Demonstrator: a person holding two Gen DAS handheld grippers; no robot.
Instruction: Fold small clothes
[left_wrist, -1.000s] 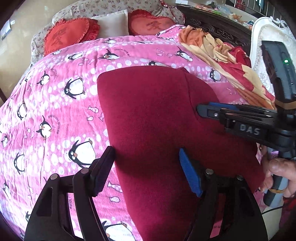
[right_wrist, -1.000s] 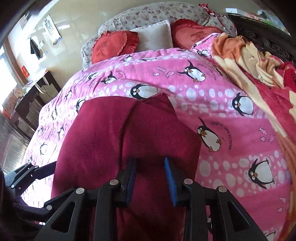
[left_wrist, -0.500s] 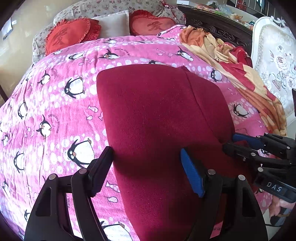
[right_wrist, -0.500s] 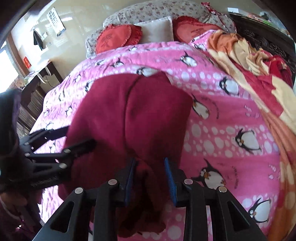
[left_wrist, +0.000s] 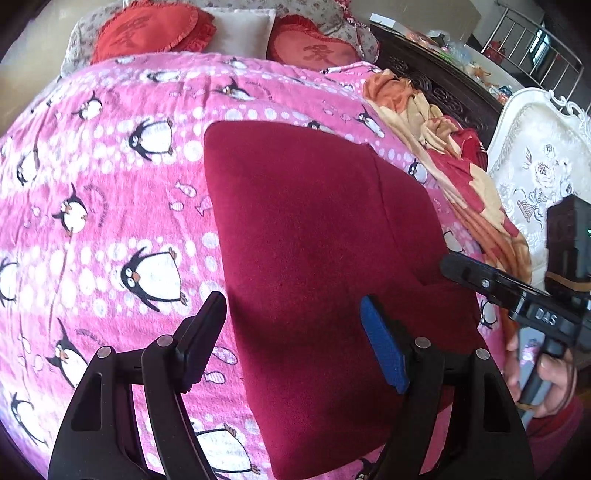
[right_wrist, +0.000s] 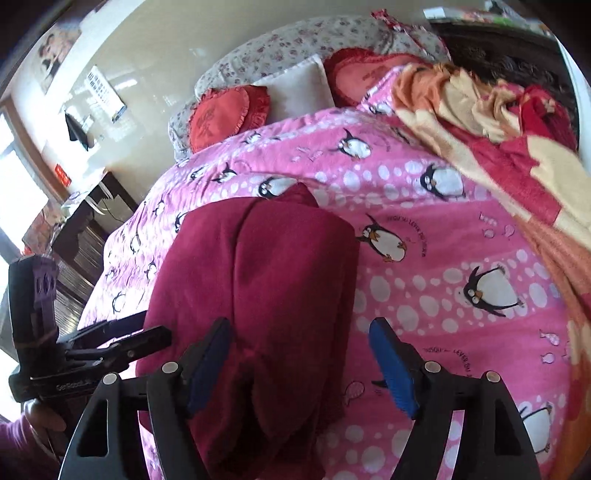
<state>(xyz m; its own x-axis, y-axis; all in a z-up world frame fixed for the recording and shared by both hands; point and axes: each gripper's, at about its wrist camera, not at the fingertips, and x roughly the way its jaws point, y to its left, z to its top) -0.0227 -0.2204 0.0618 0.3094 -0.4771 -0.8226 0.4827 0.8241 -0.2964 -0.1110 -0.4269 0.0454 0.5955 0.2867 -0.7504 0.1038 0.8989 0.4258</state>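
Note:
A dark red garment (left_wrist: 314, 240) lies folded lengthwise on the pink penguin bedspread (left_wrist: 110, 206). My left gripper (left_wrist: 295, 332) is open, its jaws straddling the garment's near left edge. It shows at the left in the right wrist view (right_wrist: 147, 332). My right gripper (right_wrist: 301, 365) is open and empty above the garment's (right_wrist: 266, 280) near right corner, which lies bunched below it. In the left wrist view the right gripper (left_wrist: 454, 267) is at the garment's right edge.
Red heart cushions (left_wrist: 147, 29) and a white pillow (left_wrist: 236, 31) lie at the head of the bed. An orange and red blanket (left_wrist: 461, 177) is heaped along the right side. A white chair (left_wrist: 535, 155) stands to the right, a dark desk (right_wrist: 85, 229) to the left.
My right gripper, shut on the garment's near edge a second ago, has opened and let it go. The garment's near right corner now lies bunched. My left gripper stays open.

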